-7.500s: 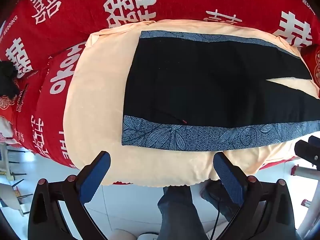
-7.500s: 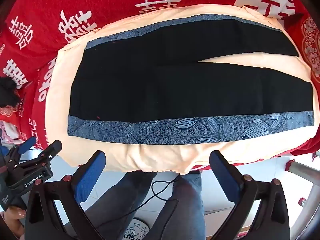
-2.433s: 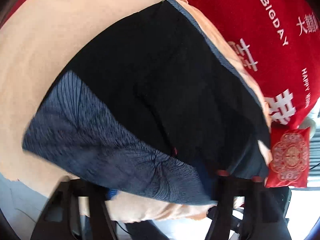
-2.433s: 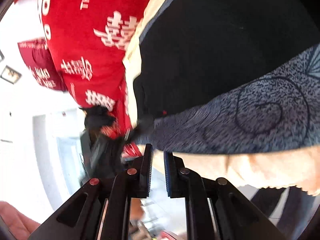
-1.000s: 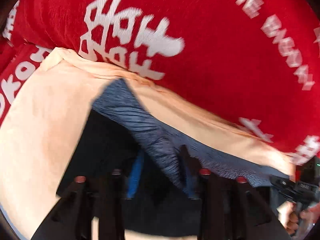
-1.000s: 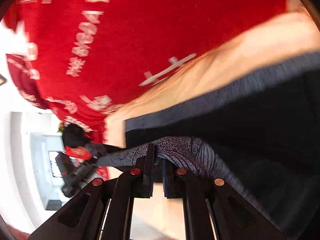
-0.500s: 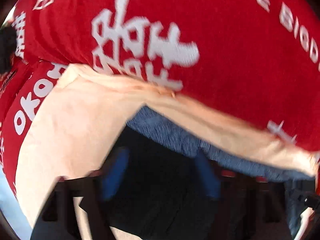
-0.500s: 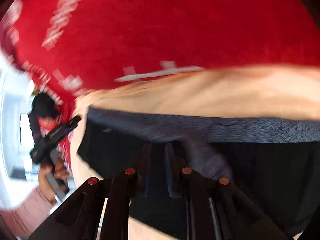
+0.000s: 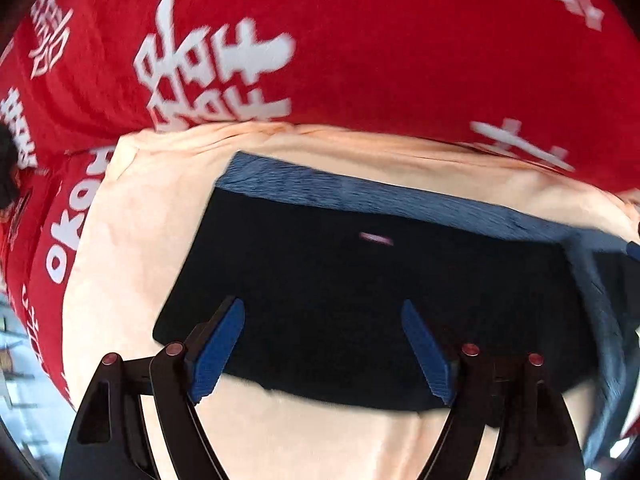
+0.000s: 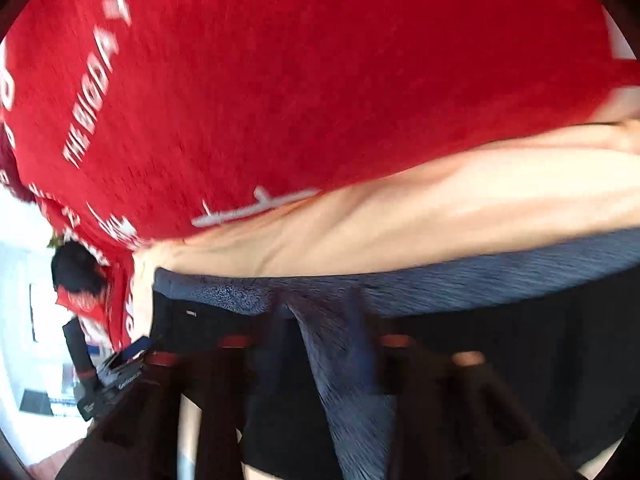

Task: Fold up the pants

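Observation:
The black pants (image 9: 360, 288) with a blue patterned side band (image 9: 400, 196) lie folded lengthwise on the peach cloth (image 9: 132, 248). My left gripper (image 9: 324, 344) is open and empty, just above the near edge of the pants. In the right wrist view the pants (image 10: 500, 340) fill the lower part, and a fold of the blue band (image 10: 340, 344) runs down between the blurred fingers of my right gripper (image 10: 320, 340). Motion blur hides whether its jaws still pinch the band.
A red cover with white lettering (image 9: 360, 40) lies behind the peach cloth, also in the right wrist view (image 10: 280, 80). The other gripper (image 10: 108, 380) shows at the left edge of the right wrist view. Bright floor (image 10: 24, 320) lies beyond.
Both grippers carried the near blue band over to the far band, folding the pants in half. The left gripper has opened and pulled back. The right gripper's jaws look wider apart, blurred.

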`<state>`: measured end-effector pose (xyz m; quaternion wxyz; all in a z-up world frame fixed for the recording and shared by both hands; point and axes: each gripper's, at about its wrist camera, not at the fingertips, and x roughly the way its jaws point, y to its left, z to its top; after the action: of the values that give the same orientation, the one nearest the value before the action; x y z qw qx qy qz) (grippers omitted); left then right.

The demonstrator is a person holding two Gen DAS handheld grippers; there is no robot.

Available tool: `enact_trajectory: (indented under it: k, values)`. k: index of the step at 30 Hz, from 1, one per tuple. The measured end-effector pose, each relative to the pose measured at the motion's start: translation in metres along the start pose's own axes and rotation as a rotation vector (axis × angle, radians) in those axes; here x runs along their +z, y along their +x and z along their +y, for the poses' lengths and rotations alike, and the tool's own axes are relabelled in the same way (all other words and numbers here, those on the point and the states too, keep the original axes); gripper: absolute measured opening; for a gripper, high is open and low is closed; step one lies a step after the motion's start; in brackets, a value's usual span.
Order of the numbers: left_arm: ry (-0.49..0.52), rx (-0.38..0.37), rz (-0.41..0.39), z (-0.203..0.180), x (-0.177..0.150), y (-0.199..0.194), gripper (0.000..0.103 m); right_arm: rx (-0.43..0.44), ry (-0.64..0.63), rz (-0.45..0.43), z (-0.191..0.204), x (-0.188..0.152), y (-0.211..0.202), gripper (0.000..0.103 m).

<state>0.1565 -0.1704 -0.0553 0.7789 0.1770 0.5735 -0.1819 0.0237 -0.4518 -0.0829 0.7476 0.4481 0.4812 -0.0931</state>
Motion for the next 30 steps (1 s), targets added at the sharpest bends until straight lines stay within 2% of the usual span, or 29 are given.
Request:
enact_trajectory:
  k: [2,5,9,11,13,16,19,21,23,27,30]
  values:
    - [0.033,-0.054,0.015,-0.024,-0.01,-0.014,0.082,0.027,0.024,0.004,-0.017,-0.002,-0.024,0.063]
    - [0.087,-0.141,0.043,-0.059,-0.023,-0.021,0.082,0.015,0.068,0.015,-0.045,-0.034,-0.063,0.063]
    - [0.211,-0.256,0.089,-0.129,-0.046,-0.031,0.082,-0.004,0.195,0.008,-0.079,-0.102,-0.105,0.063]
    - [0.278,-0.337,0.12,-0.167,-0.062,-0.031,0.082,-0.018,0.268,0.003,-0.1,-0.134,-0.123,0.063]
    - [0.327,-0.413,0.141,-0.203,-0.075,-0.035,0.082,-0.051,0.333,0.003,-0.12,-0.174,-0.14,0.063]
    - [0.372,-0.486,0.192,-0.244,-0.094,-0.025,0.082,-0.096,0.416,-0.003,-0.143,-0.233,-0.159,0.063]
    - [0.382,-0.522,0.228,-0.268,-0.108,-0.017,0.082,-0.133,0.51,-0.033,-0.168,-0.285,-0.173,0.063]
    - [0.381,-0.519,0.235,-0.283,-0.119,-0.016,0.082,-0.149,0.557,-0.05,-0.181,-0.313,-0.172,0.063]
    - [0.372,-0.532,0.249,-0.293,-0.125,-0.014,0.082,-0.133,0.59,-0.07,-0.188,-0.33,-0.169,0.063]
    - [0.406,-0.561,0.239,-0.309,-0.141,-0.011,0.082,-0.033,0.608,-0.123,-0.196,-0.342,-0.158,0.063]
    - [0.401,-0.561,0.264,-0.318,-0.151,-0.005,0.082,0.022,0.646,-0.134,-0.211,-0.345,-0.151,0.063]
